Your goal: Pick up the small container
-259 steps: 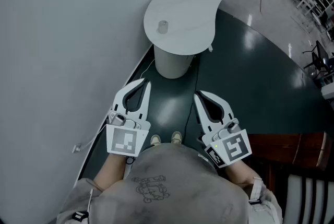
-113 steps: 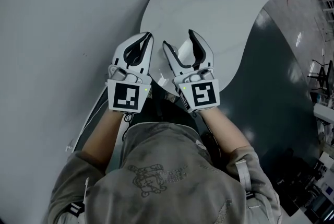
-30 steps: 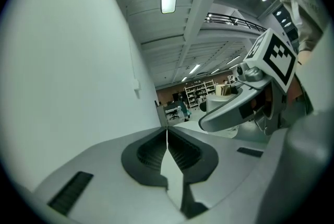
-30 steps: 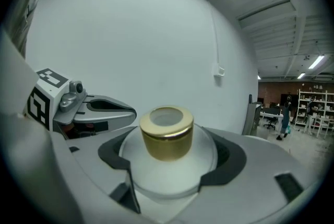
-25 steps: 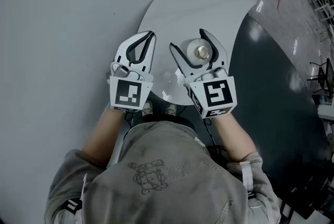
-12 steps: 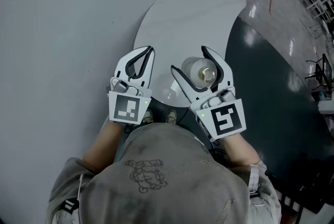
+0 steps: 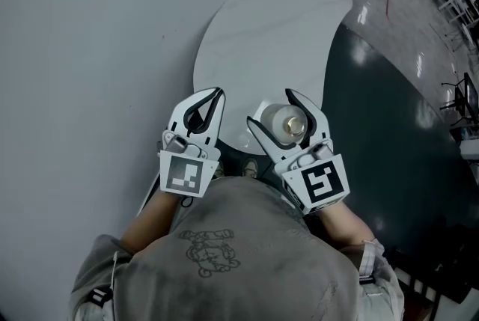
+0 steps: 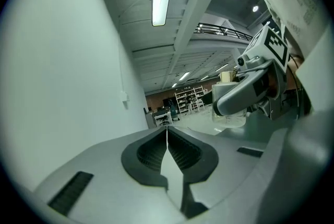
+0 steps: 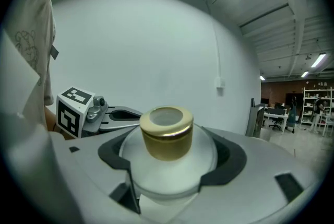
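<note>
The grasp looks to be done: the right claw [image 7: 273, 110] is pinching the small container [image 9: 168, 163], its two dark-padded jaws curving round the frosted white body from either side and pressing on it, with no gap showing between pad and wall in the right gripper view. The gold cap [image 9: 167, 134] is sticking up above the jaws, so the container is sitting upright in the grip, deep in the hollow of the claw and not out at the tips. What I cannot settle is how far it is off the white table [image 7: 262, 28]. From the head view the claw and its load are hanging over the table's near edge, and the right gripper view is showing only wall behind the container and no tabletop under it, so I am judging that it is raised, or at least no longer resting its weight there. If that is right, little is left beyond carrying it clear. The left claw [image 8: 167, 134] is taking no part: its jaws are pressed together along a thin seam with nothing between them, and it is idling just beside the right claw, on the wall side, level with it. From there the container is showing off to its right, held in the other claw's jaws.
</note>
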Tool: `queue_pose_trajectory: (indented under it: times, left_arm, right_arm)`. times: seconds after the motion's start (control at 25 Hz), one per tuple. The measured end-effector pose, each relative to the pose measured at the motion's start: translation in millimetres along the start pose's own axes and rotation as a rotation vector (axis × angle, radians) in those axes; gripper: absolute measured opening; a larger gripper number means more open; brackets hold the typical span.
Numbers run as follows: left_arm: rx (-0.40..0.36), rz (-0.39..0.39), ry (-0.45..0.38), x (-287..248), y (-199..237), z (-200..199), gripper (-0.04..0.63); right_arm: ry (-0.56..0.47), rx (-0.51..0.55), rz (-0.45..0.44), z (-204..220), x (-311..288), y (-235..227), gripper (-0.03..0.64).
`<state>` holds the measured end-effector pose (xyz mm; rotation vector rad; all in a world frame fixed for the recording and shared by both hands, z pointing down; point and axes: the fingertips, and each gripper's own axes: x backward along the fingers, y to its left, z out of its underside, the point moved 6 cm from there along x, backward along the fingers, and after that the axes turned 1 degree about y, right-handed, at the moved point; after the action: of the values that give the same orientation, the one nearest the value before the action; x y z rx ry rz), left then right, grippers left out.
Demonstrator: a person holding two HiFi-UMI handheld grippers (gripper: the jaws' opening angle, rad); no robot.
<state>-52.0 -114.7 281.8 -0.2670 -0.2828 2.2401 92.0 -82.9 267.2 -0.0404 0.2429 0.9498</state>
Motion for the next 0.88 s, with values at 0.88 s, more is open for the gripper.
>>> queue_pose_trajectory:
  times: [0.88]
  left_arm:
    - [0.033, 0.016, 0.049, -3, 3, 23, 0.020]
  right_arm:
    - [0.108, -0.063, 0.003, 42, -14, 1, 0.331]
